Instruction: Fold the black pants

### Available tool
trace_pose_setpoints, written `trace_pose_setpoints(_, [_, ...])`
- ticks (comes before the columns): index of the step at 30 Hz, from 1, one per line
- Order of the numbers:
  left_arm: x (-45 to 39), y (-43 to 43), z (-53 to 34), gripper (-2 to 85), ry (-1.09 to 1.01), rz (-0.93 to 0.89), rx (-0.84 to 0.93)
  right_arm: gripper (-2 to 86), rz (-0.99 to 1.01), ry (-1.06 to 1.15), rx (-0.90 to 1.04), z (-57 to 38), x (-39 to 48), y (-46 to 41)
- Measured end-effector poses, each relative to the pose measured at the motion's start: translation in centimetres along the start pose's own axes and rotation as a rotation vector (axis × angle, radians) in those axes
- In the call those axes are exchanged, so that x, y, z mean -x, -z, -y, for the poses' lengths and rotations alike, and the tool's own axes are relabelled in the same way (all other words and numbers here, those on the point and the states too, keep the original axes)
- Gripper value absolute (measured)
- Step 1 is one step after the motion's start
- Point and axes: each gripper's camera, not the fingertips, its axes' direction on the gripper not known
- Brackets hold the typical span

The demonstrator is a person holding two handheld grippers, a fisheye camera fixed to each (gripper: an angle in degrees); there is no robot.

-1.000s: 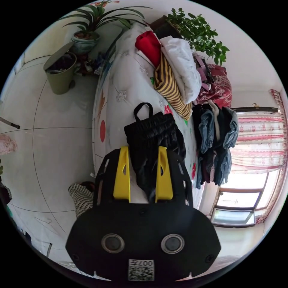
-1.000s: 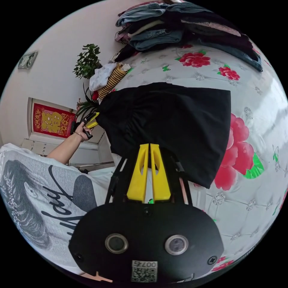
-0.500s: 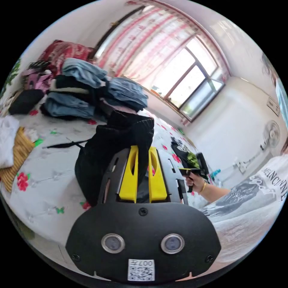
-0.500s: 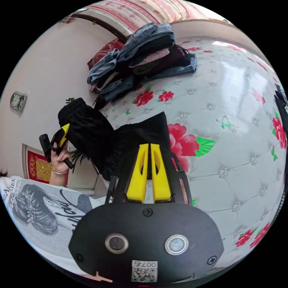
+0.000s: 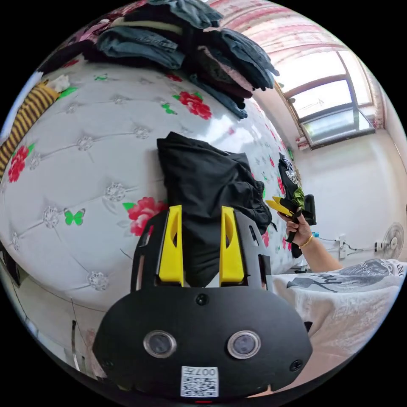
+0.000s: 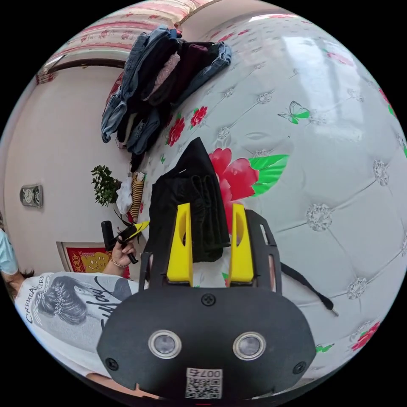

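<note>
The black pants (image 5: 203, 178) lie in a folded bundle on the flowered white bed (image 5: 85, 169). My left gripper (image 5: 201, 210) is open just over their near end, its yellow jaws wide apart on either side of the cloth. In the right gripper view the pants (image 6: 190, 199) lie between the spread jaws of my open right gripper (image 6: 210, 207), and a black drawstring (image 6: 305, 284) trails off to the right. Each gripper appears in the other's view, held in a hand: the right gripper (image 5: 277, 204) and the left gripper (image 6: 135, 229).
A pile of jeans and dark clothes (image 5: 190, 51) sits at the far side of the bed (image 6: 318, 148); a striped garment (image 5: 25, 114) lies at its left. A window (image 5: 330, 106), a fan (image 5: 392, 237) and a potted plant (image 6: 104, 184) line the walls. The person's printed shirt (image 6: 72, 301) is close by.
Both grippers carried the pants over and laid them folded on the bed. Both jaws, shut on the cloth half a second ago, now stand apart.
</note>
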Motion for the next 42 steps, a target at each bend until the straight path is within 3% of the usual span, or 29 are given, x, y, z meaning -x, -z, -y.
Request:
trace_pose_setpoints(6, [3.6, -4.2, 1.1, 13.6, 0.095, -0.11, 0.053, 11.7, -0.008, 0.101, 0.111, 3.4, -0.6, -2.1])
trace_pose_setpoints(8, [3.9, -5.5, 1.5, 12.1, 0.098, -0.125, 0.044, 10.7, 0.127, 0.121, 0.244, 4.3, -0.6, -4.1])
trace_pose_setpoints(11, [4.0, -7.7, 3.0, 6.5, 0.093, -0.194, 0.111, 8.5, 0.03, 0.144, 0.291, 4.6, 0.0, -5.4])
trace_pose_setpoints(14, [3.0, -7.5, 4.3, 5.3, 0.054, -0.203, 0.109, 6.8, 0.086, 0.095, 0.317, 5.7, 0.0, -4.8])
trace_pose_setpoints(20, [-2.6, -1.9, 11.0, 5.0, -0.087, -0.304, -0.02, 5.5, 0.183, 0.258, 0.192, 10.2, 6.7, 1.6])
trace_pose_setpoints(28, [-15.7, 12.0, 35.0, 5.5, -0.431, -0.4, -0.287, 4.5, 0.215, 0.542, -0.162, 25.1, 24.8, 16.4])
trace_pose_setpoints(32, [-19.4, 14.2, 46.0, 10.0, -0.412, -0.149, -0.391, 3.8, 0.039, 0.49, -0.354, 34.2, 30.9, 18.6])
trace_pose_setpoints(34, [-18.3, 11.0, 48.6, 11.9, -0.303, 0.151, -0.36, 3.4, -0.043, 0.426, -0.394, 35.8, 29.7, 17.4])
trace_pose_setpoints(35, [-17.8, 9.5, 48.4, 11.7, -0.29, 0.203, -0.342, 3.2, -0.091, 0.4, -0.402, 35.7, 28.0, 15.9])
trace_pose_setpoints(39, [-11.2, -4.0, 39.9, 8.6, -0.319, 0.373, -0.15, 2.6, -0.29, 0.378, -0.24, 30.7, 19.4, 7.3])
trace_pose_setpoints(42, [-8.0, -12.1, 29.3, 6.0, -0.321, 0.425, 0.023, 2.0, -0.465, 0.333, 0.022, 22.0, 10.7, -0.8])
